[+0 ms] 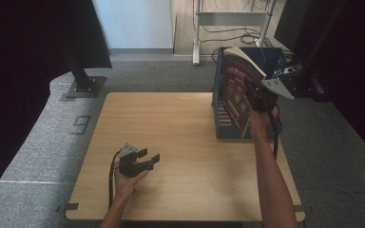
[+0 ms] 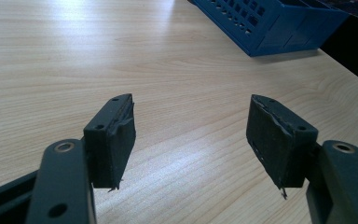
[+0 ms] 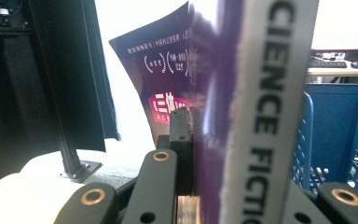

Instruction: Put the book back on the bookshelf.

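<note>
A paperback book (image 1: pixel 237 88) with a dark purple cover stands tilted at the blue plastic crate (image 1: pixel 273 59) on the table's far right. My right gripper (image 1: pixel 259 97) is shut on its near edge. In the right gripper view the book (image 3: pixel 261 107) shows a white spine with black lettering, clamped in my right gripper (image 3: pixel 233 154), with the crate's wall (image 3: pixel 335 126) behind it. My left gripper (image 1: pixel 150 155) rests low over the front left of the wooden table (image 1: pixel 171 123), open with nothing between its fingers. The left gripper view shows my left gripper (image 2: pixel 193 135) wide apart over bare wood.
The crate (image 2: pixel 270 23) sits near the table's right edge. Dark curtains hang on both sides. A black post on a base plate (image 1: pixel 83 85) stands beyond the far left corner. A white frame and cables (image 1: pixel 237 33) lie on the floor behind.
</note>
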`<action>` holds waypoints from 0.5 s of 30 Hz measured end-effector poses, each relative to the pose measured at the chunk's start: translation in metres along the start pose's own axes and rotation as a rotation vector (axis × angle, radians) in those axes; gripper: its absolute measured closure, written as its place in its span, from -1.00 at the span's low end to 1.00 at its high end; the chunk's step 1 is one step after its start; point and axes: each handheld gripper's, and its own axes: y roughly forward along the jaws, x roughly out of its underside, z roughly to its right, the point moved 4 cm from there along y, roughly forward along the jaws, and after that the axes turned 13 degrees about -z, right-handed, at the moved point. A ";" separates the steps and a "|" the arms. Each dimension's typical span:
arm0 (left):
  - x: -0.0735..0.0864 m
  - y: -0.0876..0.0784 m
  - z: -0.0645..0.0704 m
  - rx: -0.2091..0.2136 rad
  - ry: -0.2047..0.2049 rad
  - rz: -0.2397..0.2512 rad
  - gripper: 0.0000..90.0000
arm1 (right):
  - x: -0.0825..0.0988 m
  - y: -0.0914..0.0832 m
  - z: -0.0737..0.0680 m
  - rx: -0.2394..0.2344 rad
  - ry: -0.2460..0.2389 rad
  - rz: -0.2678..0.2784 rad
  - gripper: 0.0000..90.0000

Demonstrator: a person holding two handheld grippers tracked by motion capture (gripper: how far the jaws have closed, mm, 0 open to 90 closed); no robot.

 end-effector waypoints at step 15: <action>-0.001 -0.003 -0.007 0.006 -0.017 0.010 -0.26 | -0.010 0.023 0.012 0.043 0.061 0.023 0.81</action>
